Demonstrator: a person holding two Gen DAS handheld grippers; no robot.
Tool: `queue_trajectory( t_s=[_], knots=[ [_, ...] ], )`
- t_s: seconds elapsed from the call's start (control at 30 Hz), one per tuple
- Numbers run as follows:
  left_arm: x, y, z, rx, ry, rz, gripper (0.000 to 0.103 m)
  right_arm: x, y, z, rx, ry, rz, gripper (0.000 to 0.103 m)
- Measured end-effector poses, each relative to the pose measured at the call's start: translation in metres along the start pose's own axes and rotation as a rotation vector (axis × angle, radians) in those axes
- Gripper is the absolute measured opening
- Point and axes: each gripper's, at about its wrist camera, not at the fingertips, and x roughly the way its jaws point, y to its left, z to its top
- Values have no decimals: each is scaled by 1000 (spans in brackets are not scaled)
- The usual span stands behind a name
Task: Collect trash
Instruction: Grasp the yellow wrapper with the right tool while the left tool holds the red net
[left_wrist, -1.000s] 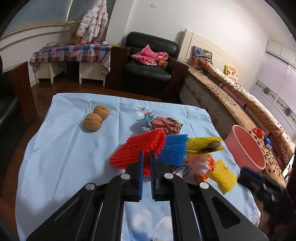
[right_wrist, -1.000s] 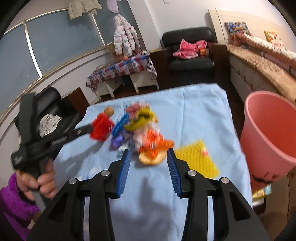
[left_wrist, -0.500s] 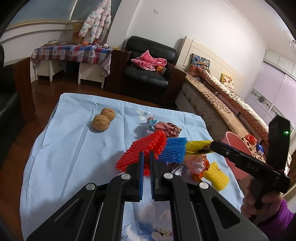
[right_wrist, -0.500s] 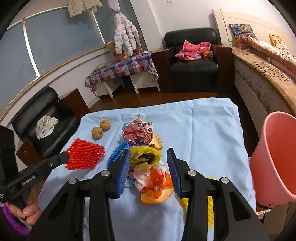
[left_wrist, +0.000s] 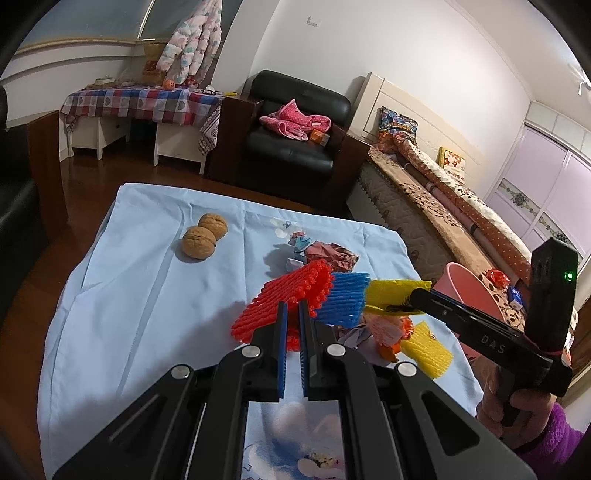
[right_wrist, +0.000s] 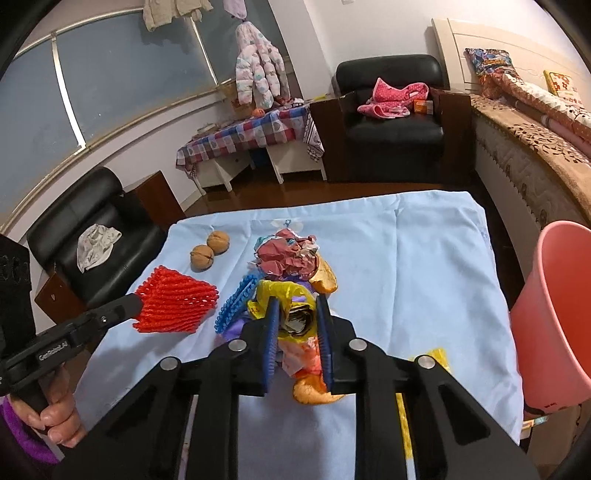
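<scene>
On the blue-clothed tabletop (right_wrist: 424, 258), the left gripper (left_wrist: 291, 314) jaws clamp red foam netting (right_wrist: 173, 299); the right gripper (right_wrist: 295, 314) jaws are closing around a yellow wrapper (right_wrist: 273, 295).

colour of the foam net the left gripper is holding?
Red. The mesh foam fruit net in the left gripper shows best in the right wrist view.

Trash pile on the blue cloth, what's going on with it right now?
A person is clearing it with a tool in each hand. The left tool is shut on the red foam net, held up off the cloth. The right tool is closing around the yellow wrapper atop the pile. The pink bin waits at the table's right edge; the two walnuts sit untouched.
</scene>
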Motion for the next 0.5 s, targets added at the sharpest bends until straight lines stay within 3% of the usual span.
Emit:
queue_trajectory(
  t_s=[0.5],
  knots=[
    [-27,-26,3,33,-43,-34,5,-69,3,-5,20,-129,16,20]
  ],
)
